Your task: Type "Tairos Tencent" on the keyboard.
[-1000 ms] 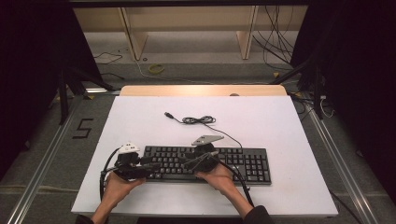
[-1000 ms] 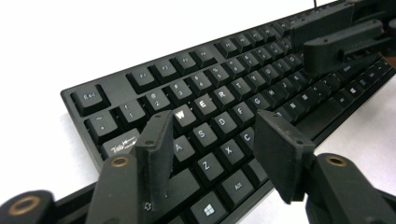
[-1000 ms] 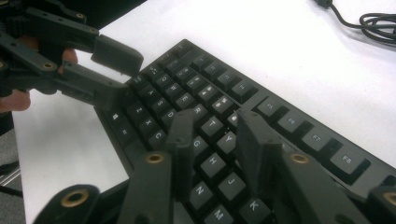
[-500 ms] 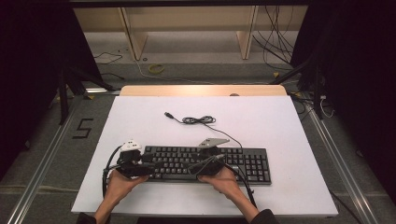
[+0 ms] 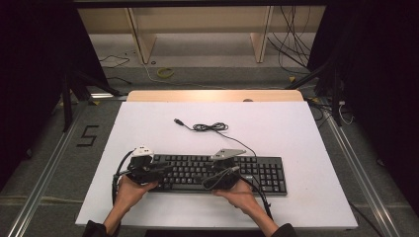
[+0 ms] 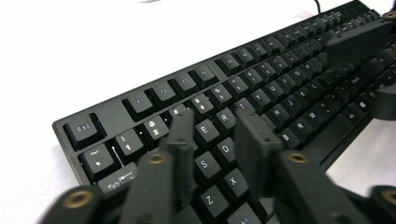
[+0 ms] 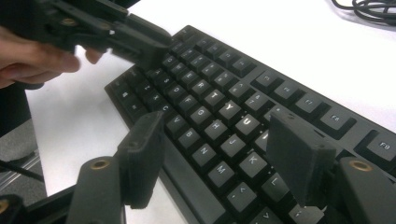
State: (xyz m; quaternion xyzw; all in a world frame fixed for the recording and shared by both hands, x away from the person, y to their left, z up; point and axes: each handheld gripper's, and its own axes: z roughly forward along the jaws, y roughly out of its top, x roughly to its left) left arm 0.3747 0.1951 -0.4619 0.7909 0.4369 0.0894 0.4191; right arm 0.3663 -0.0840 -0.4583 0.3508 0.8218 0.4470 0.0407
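From above, both hands reach in over the near edge of the white table (image 5: 306,148), the left gripper (image 5: 157,170) and right gripper (image 5: 228,174) poised over the black keyboard (image 5: 262,173).

Left gripper view: jaws slightly parted above the keyboard's (image 6: 261,88) letter keys, gripping nothing.

Right gripper view: jaws spread wide above the keyboard (image 7: 219,107); the left hand (image 7: 32,58) holds its gripper opposite.

Two black claws, left claw (image 5: 165,169) with a white cap, right claw (image 5: 232,170) topped by a grey three-cornered plate (image 5: 228,154). Matte black jaws fastened with brass-coloured screws (image 6: 157,158). Black cable (image 5: 262,196) trailing from each. Dark sleeves (image 5: 94,229) at both wrists.
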